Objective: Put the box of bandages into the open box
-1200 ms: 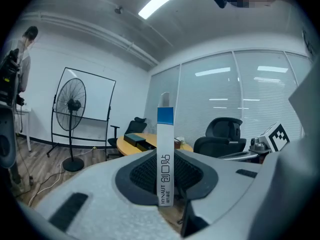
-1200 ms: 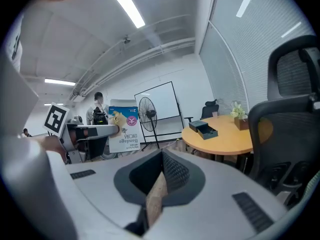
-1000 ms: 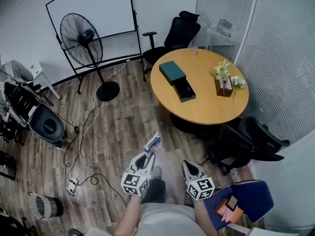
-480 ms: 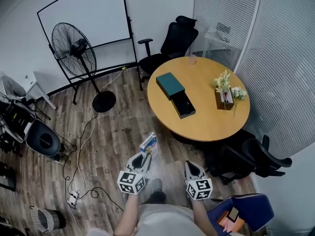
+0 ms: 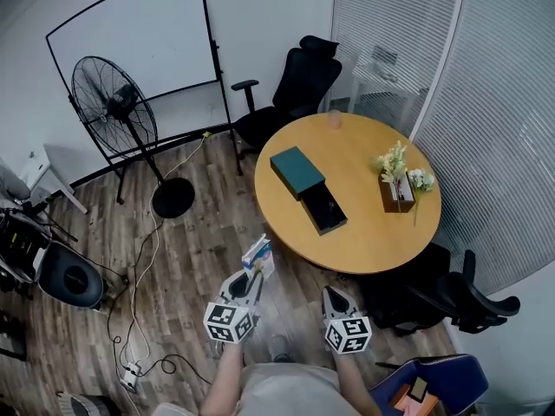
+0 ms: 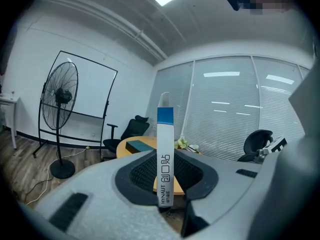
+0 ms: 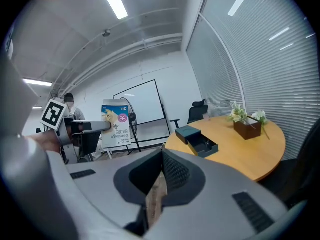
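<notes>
Lower centre, my left gripper pinches the box of bandages upright by its bottom edge, my right gripper nearly closed and empty, and with the open box well apart on the round table, that thin hold might slip.

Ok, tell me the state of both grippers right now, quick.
Left gripper: closed on the box of bandages.
Right gripper: jaws together, holding nothing.
</notes>
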`<state>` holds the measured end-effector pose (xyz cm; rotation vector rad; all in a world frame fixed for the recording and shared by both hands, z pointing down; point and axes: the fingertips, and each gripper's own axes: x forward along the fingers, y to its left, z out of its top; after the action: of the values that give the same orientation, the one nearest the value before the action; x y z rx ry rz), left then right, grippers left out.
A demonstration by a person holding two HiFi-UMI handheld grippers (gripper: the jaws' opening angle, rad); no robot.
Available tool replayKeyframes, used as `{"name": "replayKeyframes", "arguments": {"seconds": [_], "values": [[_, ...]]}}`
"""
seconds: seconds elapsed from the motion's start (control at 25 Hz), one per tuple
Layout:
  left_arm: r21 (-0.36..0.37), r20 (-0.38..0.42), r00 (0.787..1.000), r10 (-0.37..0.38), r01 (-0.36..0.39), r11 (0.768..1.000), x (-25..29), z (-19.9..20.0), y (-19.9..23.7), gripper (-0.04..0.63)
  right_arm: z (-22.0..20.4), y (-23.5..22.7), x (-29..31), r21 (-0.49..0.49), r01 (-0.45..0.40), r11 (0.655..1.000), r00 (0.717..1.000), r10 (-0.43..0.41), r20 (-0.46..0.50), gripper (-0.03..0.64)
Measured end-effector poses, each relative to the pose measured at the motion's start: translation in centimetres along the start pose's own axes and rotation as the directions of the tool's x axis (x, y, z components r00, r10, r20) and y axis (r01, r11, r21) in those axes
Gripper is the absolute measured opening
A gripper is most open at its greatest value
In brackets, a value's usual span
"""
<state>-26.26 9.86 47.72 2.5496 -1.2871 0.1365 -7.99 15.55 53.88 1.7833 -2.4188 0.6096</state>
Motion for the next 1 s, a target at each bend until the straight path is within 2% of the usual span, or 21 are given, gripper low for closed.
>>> {"name": "replayKeyframes", "arguments": {"seconds": [0.28,0.44,0.6,1.0], "values": [[-0.034,-0.004,0.997,-0.079,0.079,0.996,2.7,-0.1,3.2,0.080,-0.7,0.9,3.8,0.000,0.050,0.999,0.998,-0.050,-0.044,-0.005],[-0.059,-0.026,0.995,-0.101,0.100,0.993,3.5,-1.2,3.9,0.080,-0.9,1.1,4.0,-0.027,0.066,0.997,0.996,-0.068,-0.050,-0.005],[-0.078,-0.041,0.993,-0.115,0.112,0.991,4.5,-2.3,3.7,0.080,-1.1,0.1,4.4,-0.003,0.071,0.998,0.997,-0.071,-0.036,-0.005],[-0.108,-0.026,0.998,-0.058,0.055,0.993,6.8,-2.4,6.1,0.080,-0.3,-1.2,8.4,-0.028,-0.007,1.000,0.998,0.005,-0.070,-0.005]]}}
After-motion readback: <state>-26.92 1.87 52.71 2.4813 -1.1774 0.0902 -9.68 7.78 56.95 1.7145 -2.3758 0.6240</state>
